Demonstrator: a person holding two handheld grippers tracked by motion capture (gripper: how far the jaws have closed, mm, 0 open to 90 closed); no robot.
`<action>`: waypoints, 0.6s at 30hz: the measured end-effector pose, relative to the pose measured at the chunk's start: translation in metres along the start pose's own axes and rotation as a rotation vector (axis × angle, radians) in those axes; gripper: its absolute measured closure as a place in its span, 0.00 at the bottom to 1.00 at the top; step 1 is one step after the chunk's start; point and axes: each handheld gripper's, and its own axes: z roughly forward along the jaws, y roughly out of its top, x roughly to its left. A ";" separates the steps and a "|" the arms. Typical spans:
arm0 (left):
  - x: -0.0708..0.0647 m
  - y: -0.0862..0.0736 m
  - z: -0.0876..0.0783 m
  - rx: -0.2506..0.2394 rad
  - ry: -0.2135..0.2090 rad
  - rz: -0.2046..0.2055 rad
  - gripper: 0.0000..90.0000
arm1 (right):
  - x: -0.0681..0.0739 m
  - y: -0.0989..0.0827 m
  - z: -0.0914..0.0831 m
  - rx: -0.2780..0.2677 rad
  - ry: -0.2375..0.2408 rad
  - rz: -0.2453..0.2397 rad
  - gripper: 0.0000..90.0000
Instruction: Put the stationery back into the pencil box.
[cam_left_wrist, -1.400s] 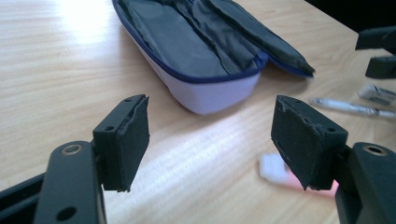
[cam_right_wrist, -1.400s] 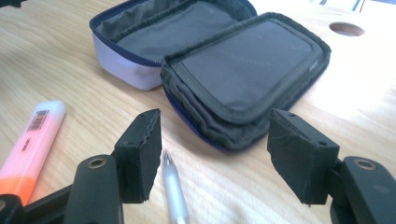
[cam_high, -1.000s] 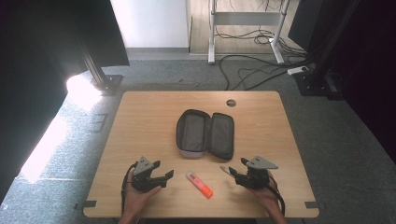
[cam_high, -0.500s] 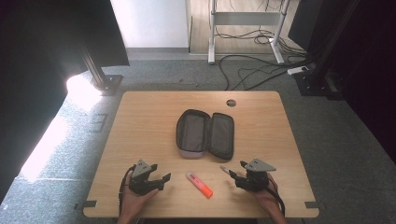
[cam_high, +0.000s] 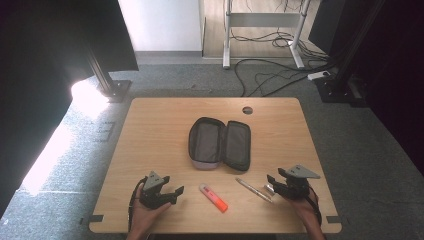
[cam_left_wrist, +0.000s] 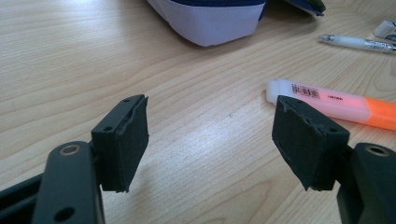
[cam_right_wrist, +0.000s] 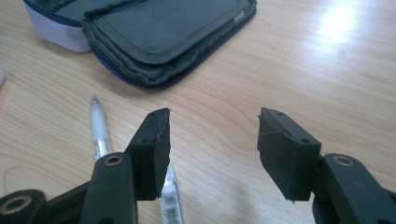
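Note:
An open dark pencil case lies at the table's middle. In front of it lie an orange highlighter and a silver pen. My left gripper rests near the front edge, left of the highlighter, open and empty. In the left gripper view its jaws point past the highlighter toward the case. My right gripper sits right of the pen, open; its jaws have just been closing with nothing between them. In the right gripper view the pen runs under the left jaw of the gripper.
The wooden table has a round cable hole at its far side. Cables lie on the floor beyond, near a white desk frame. Dark stands flank the table.
The right gripper has shifted to the right, away from the pen, and its jaws have narrowed. The left gripper has stayed where it was.

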 end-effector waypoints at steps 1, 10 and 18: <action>0.000 0.000 0.000 0.001 -0.001 0.000 0.31 | -0.001 -0.001 0.000 0.003 0.001 0.003 0.50; -0.002 -0.002 0.003 0.012 -0.008 0.001 0.31 | 0.004 -0.004 -0.002 0.011 0.021 -0.002 0.53; -0.001 -0.003 0.003 0.015 -0.005 0.001 0.31 | 0.011 -0.014 -0.008 0.015 0.042 -0.004 0.55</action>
